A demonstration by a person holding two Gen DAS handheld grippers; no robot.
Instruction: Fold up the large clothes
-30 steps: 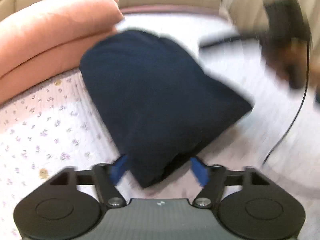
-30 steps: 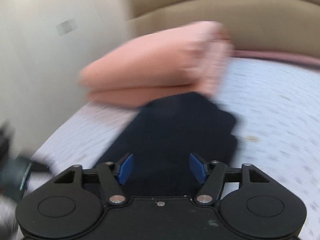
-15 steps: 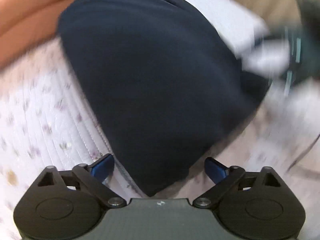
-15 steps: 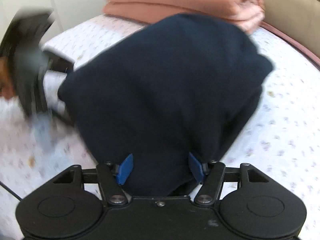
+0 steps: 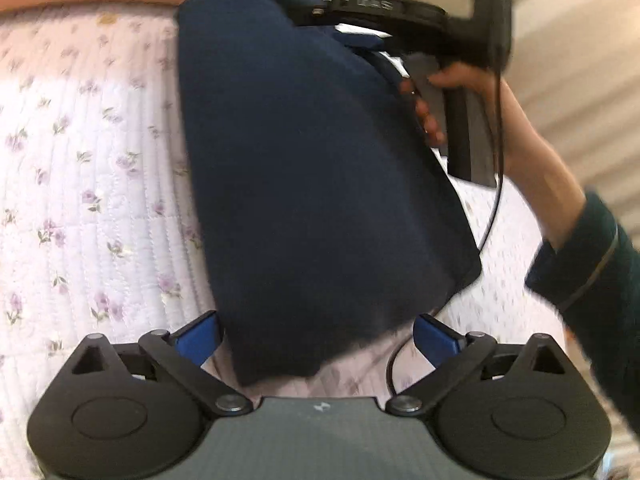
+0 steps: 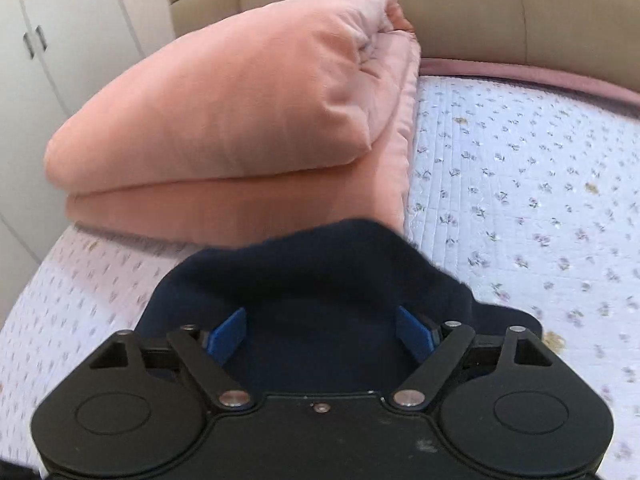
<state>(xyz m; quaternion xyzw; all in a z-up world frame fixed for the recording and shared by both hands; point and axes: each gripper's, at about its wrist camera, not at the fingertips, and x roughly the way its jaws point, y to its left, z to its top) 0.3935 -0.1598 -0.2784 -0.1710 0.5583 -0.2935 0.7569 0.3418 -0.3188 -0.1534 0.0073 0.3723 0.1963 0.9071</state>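
Note:
A folded dark navy garment (image 5: pixel 312 168) lies on the floral quilted bed. My left gripper (image 5: pixel 316 338) is open, its blue pads on either side of the garment's near corner, not closed on it. In the left wrist view my right gripper (image 5: pixel 360 44) rests on the garment's far end, held by a hand. In the right wrist view the right gripper (image 6: pixel 320 336) is open with the navy garment (image 6: pixel 320 280) lying between and under its pads.
A folded salmon-pink comforter (image 6: pixel 224 128) lies at the head of the bed beside the garment. A beige padded headboard (image 6: pixel 500 8) and a white wardrobe (image 6: pixel 52 40) stand behind. The floral quilt (image 6: pixel 520 184) spreads to the right. A black cable (image 5: pixel 494 200) trails from the right gripper.
Both grippers have come in low over the navy garment. The left jaws have opened wider around its near corner. The right gripper has swung round to the garment's far end, facing the comforter.

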